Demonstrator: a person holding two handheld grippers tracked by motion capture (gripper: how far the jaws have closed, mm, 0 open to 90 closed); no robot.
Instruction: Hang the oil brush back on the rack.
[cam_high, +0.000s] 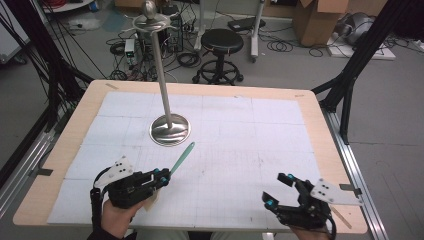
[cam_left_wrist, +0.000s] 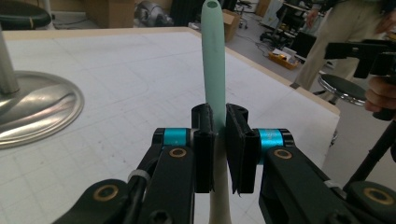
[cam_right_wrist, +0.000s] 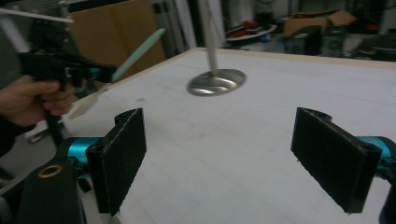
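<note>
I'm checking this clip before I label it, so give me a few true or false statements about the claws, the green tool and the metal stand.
1. The left claw is shut on the mint-green tool. True.
2. The right claw holds a wooden stick. False: its jaws stand wide apart with nothing between them.
3. The metal stand lies tipped over on the table. False: it stands upright on its round base.
4. The tool's green end points away from the left claw, toward the stand. True.
5. The tool is lying flat on the table. False: it is lifted off the surface in the left claw.
</note>
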